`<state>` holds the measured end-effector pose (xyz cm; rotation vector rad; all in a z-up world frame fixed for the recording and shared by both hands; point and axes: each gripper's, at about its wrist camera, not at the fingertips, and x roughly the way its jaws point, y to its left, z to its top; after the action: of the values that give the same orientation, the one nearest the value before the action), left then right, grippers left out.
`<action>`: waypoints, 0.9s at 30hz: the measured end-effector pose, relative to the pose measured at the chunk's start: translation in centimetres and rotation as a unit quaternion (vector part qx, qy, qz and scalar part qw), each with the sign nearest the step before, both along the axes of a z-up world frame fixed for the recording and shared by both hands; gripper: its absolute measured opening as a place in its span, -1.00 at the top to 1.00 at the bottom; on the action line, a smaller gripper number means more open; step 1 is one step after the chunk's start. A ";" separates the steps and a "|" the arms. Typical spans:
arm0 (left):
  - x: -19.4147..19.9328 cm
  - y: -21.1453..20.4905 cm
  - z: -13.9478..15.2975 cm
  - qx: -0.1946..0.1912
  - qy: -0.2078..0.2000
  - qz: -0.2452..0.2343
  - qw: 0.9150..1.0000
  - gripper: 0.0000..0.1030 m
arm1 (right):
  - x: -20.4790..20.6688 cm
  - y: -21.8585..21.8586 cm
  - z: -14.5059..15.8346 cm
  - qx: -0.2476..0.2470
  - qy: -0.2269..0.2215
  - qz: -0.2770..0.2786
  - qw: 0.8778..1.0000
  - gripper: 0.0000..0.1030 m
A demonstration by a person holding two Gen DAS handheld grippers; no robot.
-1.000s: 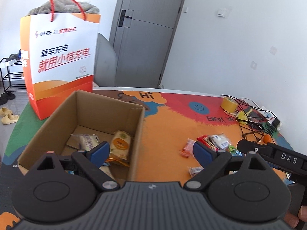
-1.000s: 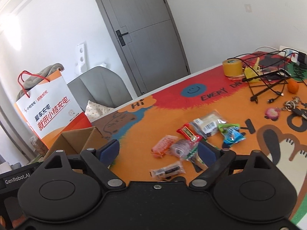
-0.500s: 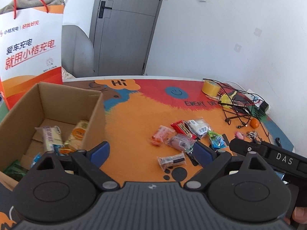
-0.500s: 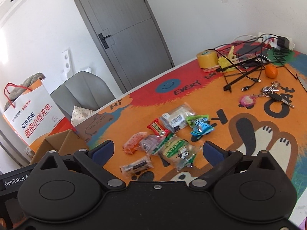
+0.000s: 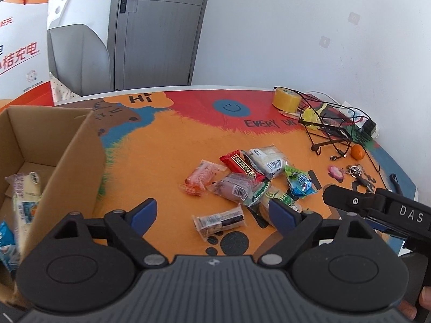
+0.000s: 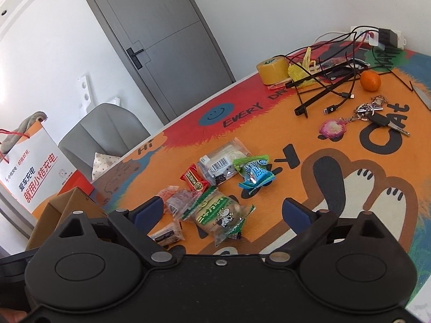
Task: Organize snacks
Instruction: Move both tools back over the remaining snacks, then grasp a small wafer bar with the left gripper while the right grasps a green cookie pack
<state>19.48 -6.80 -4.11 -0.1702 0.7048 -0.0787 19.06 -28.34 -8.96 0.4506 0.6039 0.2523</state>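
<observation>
Left hand-held gripper swung from cardboard box toward snack pile, both hand-held grippers closing, empty

Open counter between cardboard box and snack pile: passable. Box wall blocks left. Cable tangle, tape roll, keys crowd far right, possibly overlapping.

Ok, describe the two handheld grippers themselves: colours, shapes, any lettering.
The left gripper has a ribbed dark grey body, two round black discs, black linkage arms with silver pivots and blue fingertip pads. The right gripper is built alike in smooth black, also with blue pads. Seen from the left wrist view, its side bar carries white "DAS" lettering.
</observation>
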 end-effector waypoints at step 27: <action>3.8 -1.9 -4.7 0.011 0.075 -0.047 0.996 0.14 | 4.7 1.2 -2.9 0.003 0.018 0.025 1.000 -0.68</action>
<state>23.24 -8.70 -8.78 -0.1225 0.8634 -0.1499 23.80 -27.17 -11.87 0.4471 0.6496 0.2935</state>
